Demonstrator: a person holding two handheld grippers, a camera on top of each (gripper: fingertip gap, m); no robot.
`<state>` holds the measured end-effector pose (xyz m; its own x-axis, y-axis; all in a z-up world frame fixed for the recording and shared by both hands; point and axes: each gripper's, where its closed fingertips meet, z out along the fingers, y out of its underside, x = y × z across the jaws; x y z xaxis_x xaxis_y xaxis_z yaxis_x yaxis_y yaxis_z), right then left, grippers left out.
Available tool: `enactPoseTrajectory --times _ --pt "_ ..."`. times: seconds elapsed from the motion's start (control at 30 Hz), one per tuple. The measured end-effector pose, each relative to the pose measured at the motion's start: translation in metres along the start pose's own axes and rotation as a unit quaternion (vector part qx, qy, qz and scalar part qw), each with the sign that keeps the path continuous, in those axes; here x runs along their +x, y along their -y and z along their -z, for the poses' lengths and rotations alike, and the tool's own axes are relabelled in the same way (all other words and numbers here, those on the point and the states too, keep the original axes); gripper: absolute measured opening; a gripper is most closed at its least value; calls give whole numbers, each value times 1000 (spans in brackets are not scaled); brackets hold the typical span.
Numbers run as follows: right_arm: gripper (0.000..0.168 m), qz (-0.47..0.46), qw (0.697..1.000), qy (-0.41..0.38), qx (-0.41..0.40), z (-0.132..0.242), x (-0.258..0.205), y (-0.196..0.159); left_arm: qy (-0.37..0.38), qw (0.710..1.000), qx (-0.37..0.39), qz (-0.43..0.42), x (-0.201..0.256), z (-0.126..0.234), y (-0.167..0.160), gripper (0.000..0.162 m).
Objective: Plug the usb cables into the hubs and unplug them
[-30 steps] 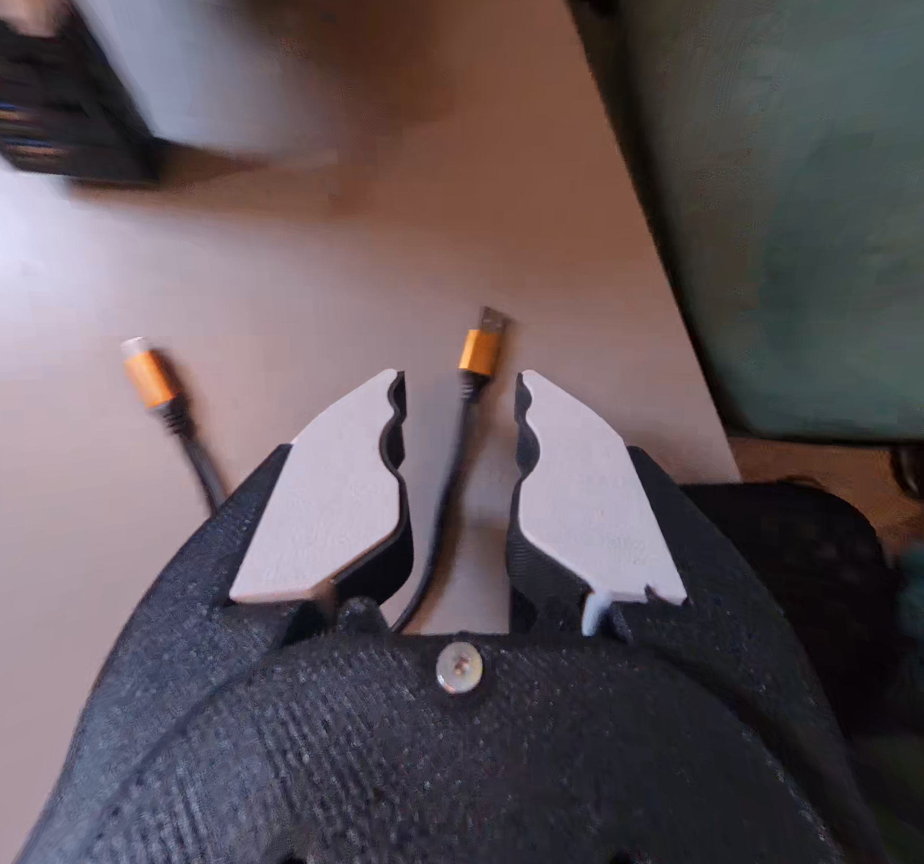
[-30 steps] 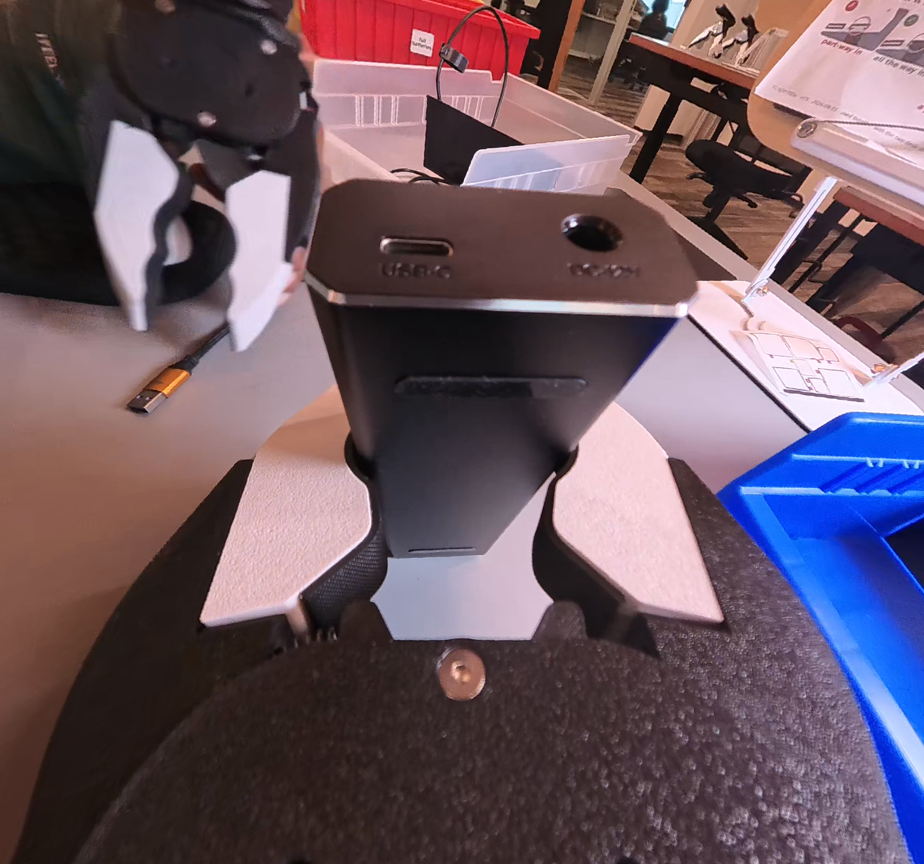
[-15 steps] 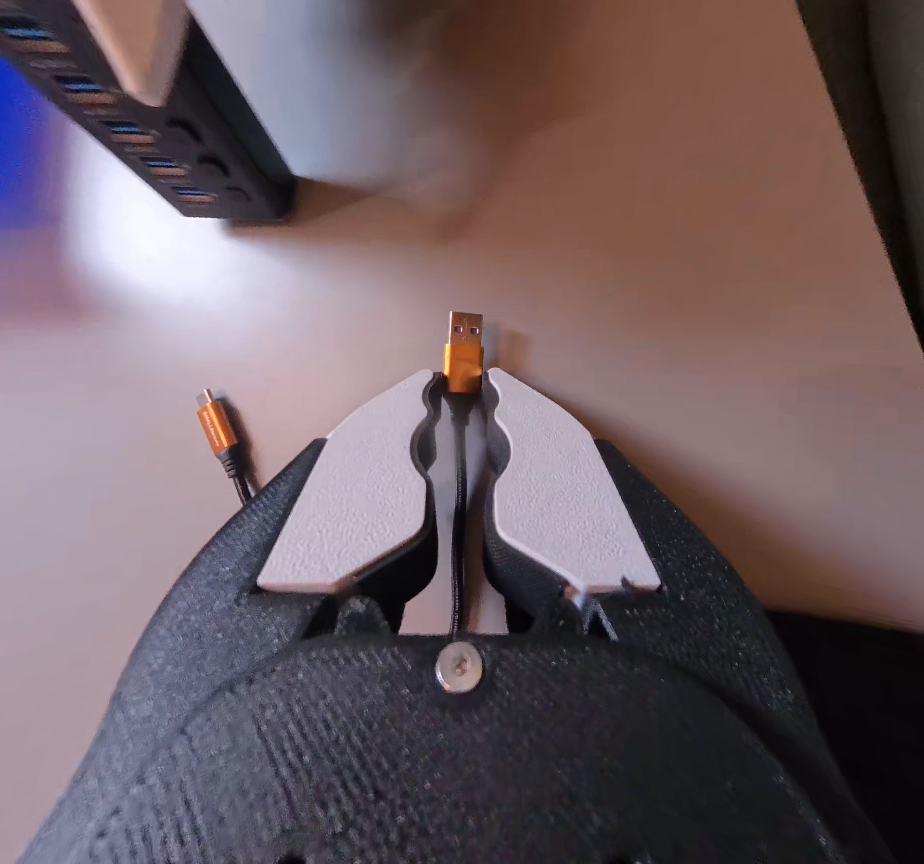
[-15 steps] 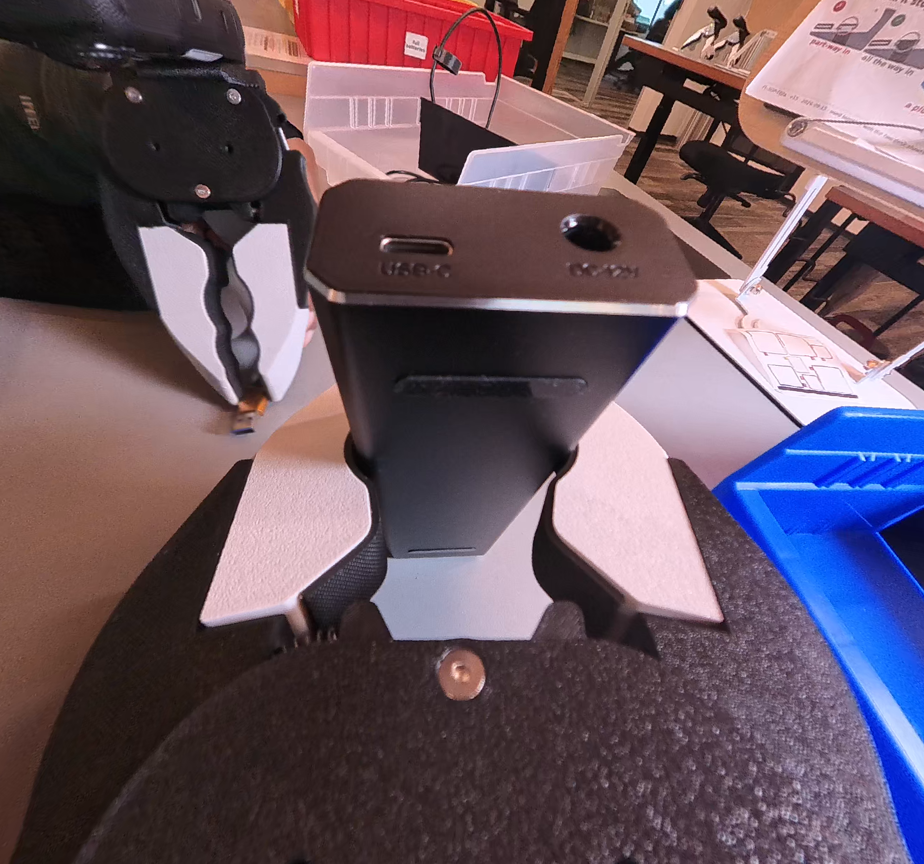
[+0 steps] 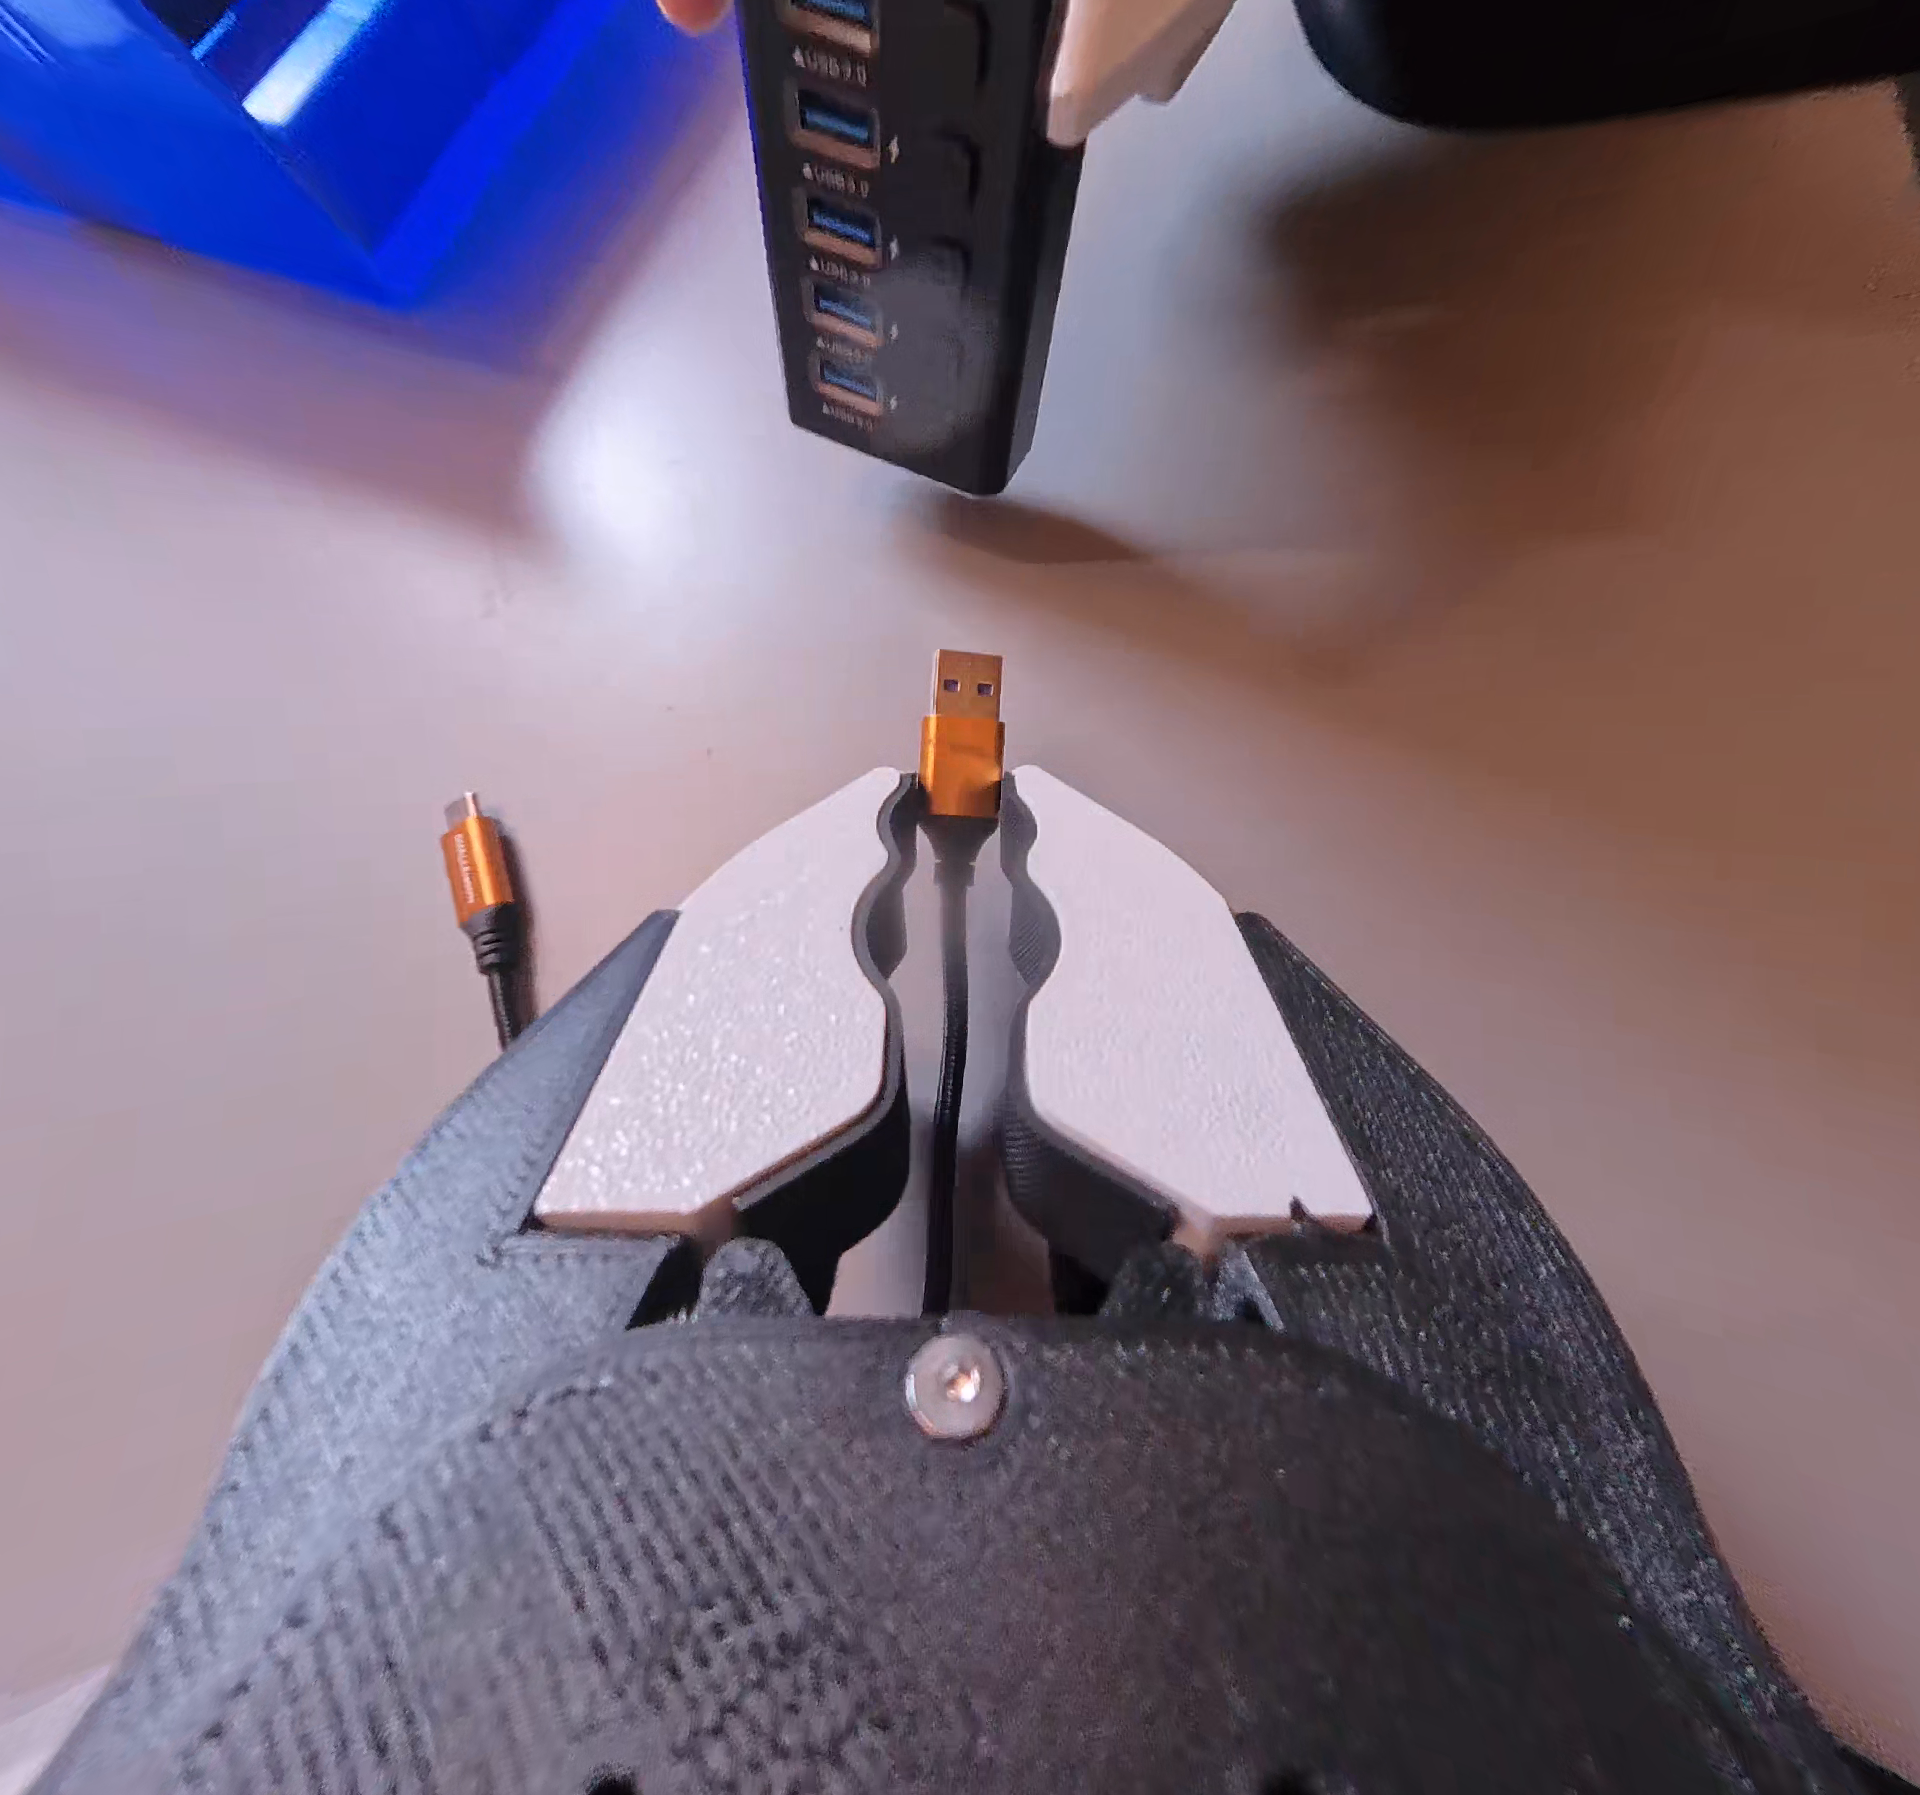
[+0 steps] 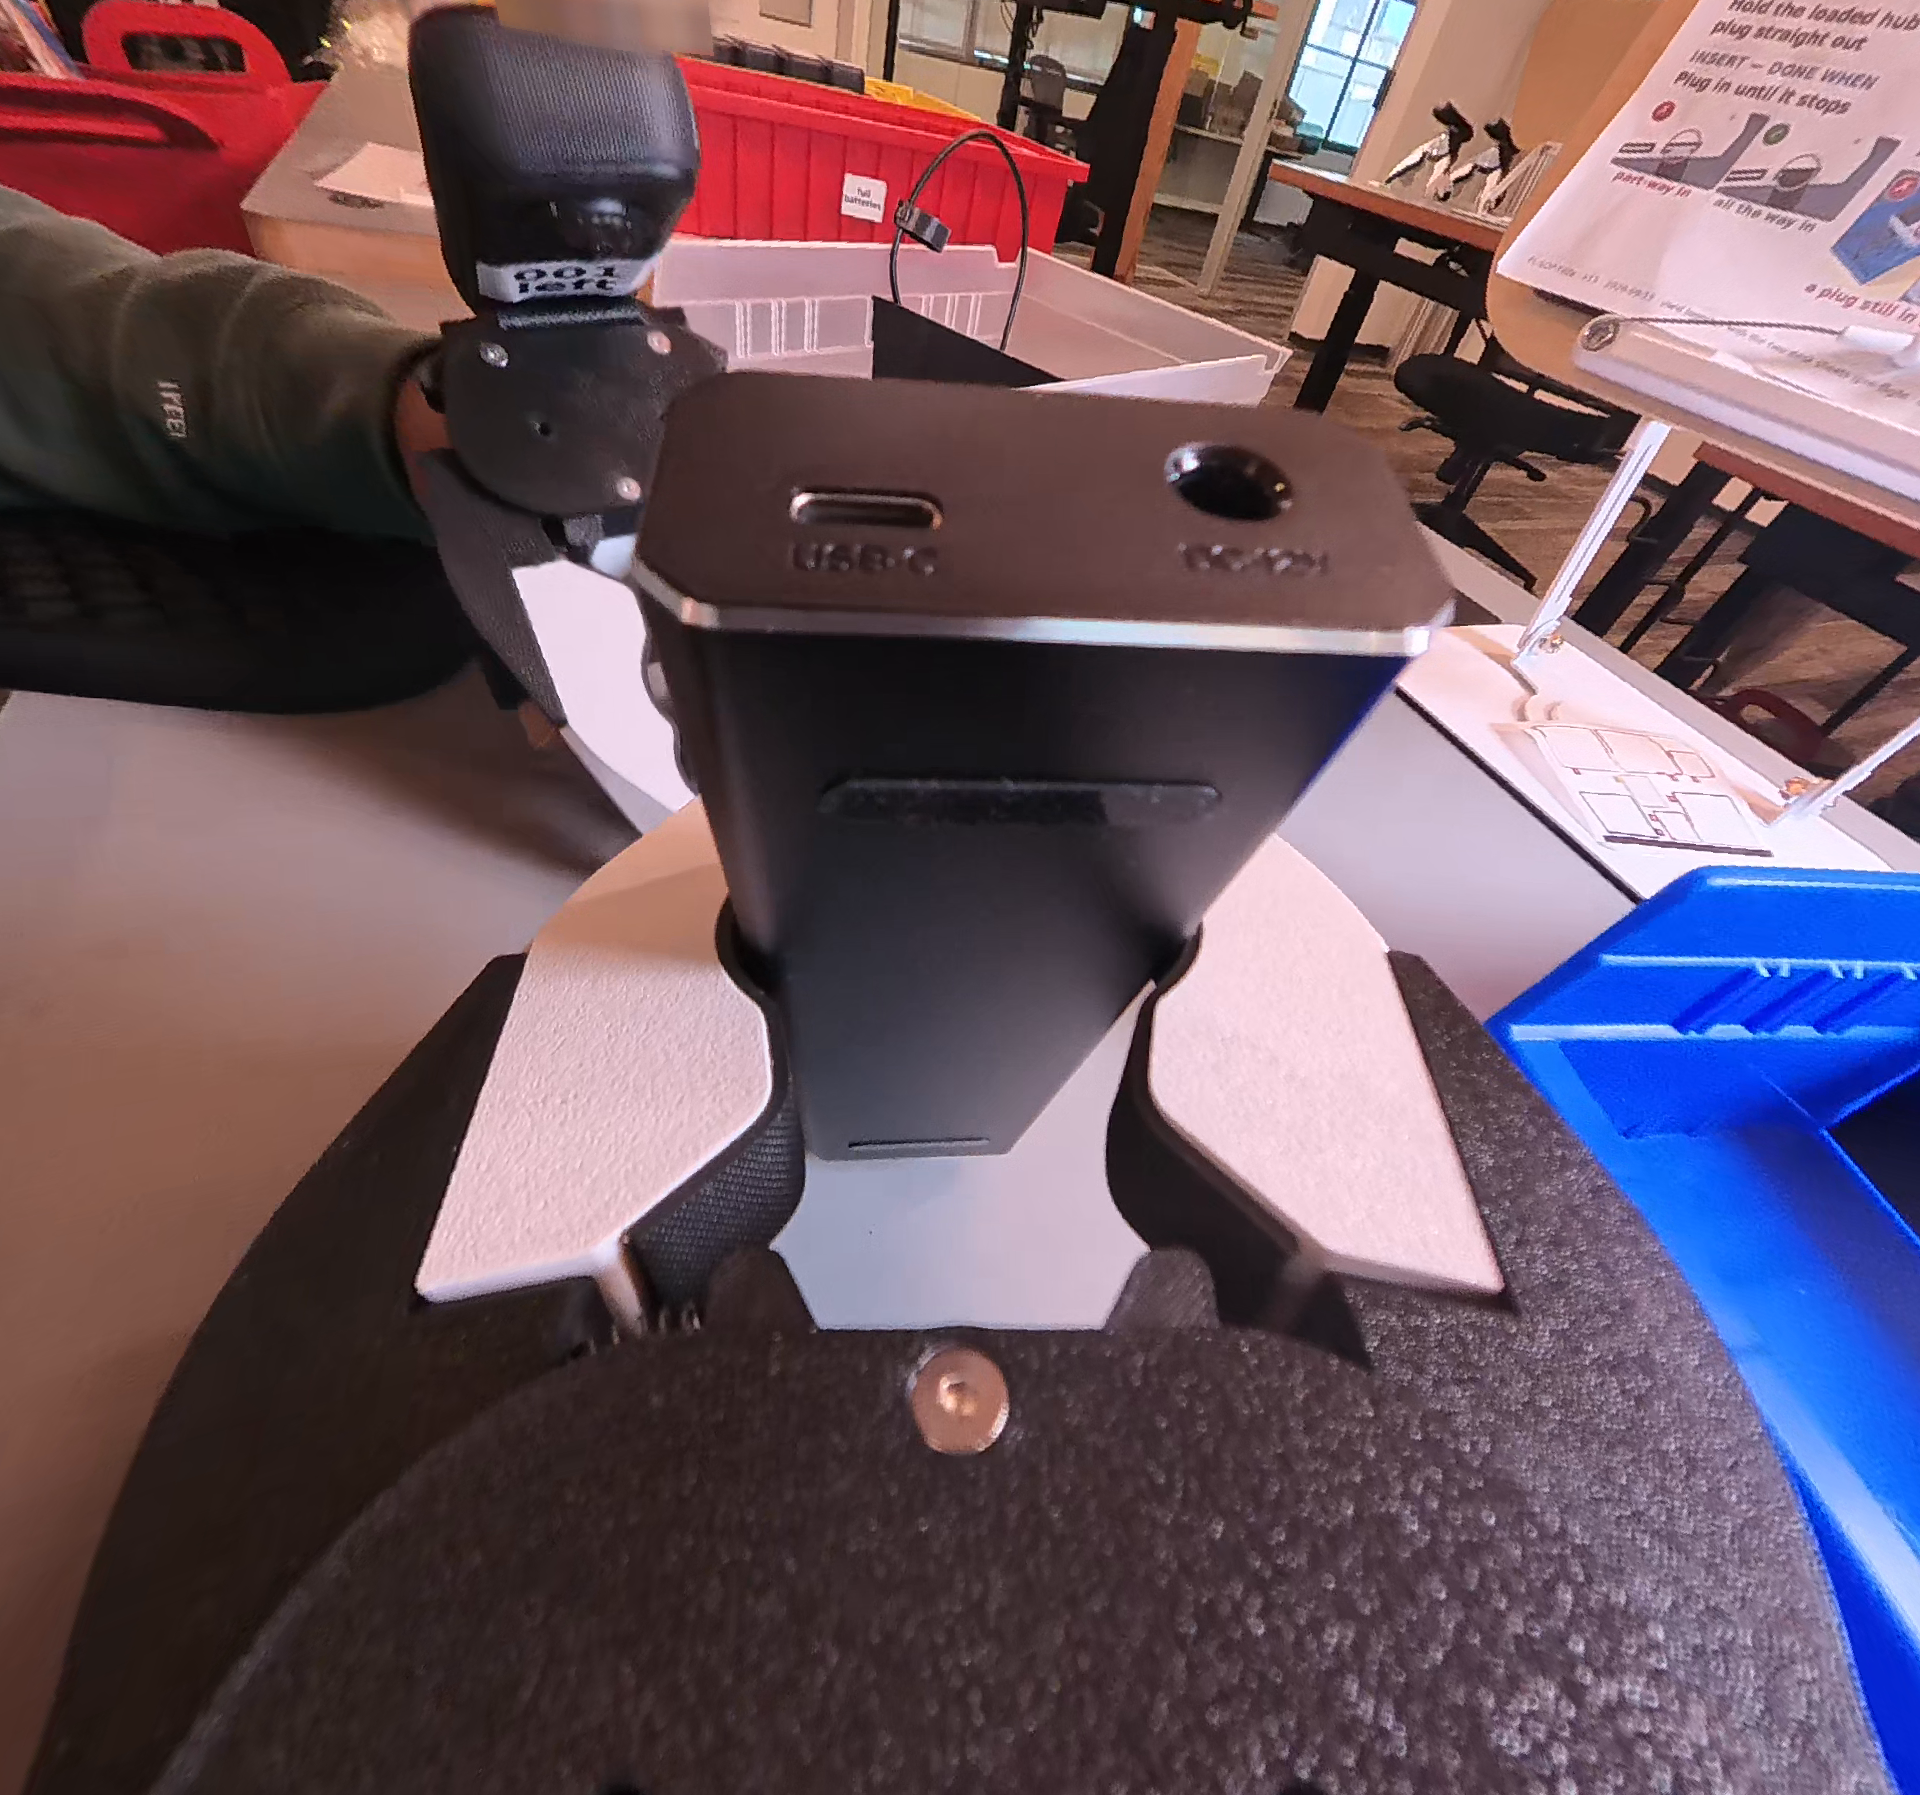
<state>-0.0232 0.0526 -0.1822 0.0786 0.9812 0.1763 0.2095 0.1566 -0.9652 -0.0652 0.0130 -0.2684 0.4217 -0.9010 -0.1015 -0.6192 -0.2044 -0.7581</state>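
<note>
Left fingers [image 5: 831, 966] pinch the orange USB plug [image 5: 962, 758]; right fingers [image 6: 623, 1070] clamp the black hub [image 6: 997, 810].

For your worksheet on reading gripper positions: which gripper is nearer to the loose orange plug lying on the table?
Left. The left gripper, shut on the USB-A plug, sits just beside the loose orange plug. The right gripper holds the black hub farther off.

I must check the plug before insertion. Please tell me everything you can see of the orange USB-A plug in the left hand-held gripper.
The orange metal-sleeved USB-A plug has a silvery shell at its tip and a black braided cable running back between the white fingers. The left hand-held gripper is shut on the orange sleeve. The plug points forward toward the black multi-port USB hub, apart from it, not yet inserted.
</note>
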Motion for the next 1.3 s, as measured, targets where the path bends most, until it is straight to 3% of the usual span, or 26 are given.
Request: enactPoseTrajectory --times 0.2,0.5,0.67,0.73,0.87,1.1,1.3 --pt "72 0 1000 0 0 -1 -1 0 15 998 -34 -48 2 -9 -12 15" --pt "73 -4 1000 0 -4 -1 0 -2 1 999 -44 -31 2 -3 -17 27" --pt "72 -7 1000 2 -9 -3 -1 -5 -13 999 -47 -16 4 -2 -19 23" --pt "72 -10 1000 4 -10 -4 -1 -6 2 998 -51 -28 1 -3 -19 14" --pt "72 -10 1000 4 -9 -4 -2 -5 31 996 -62 -58 -4 -3 -18 13" --pt "72 1 998 50 32 1 -16 7 -2 993 105 49 -5 33 51 11" --pt "72 -21 986 159 49 4 -49 13 -37 991 121 36 21 39 75 8"
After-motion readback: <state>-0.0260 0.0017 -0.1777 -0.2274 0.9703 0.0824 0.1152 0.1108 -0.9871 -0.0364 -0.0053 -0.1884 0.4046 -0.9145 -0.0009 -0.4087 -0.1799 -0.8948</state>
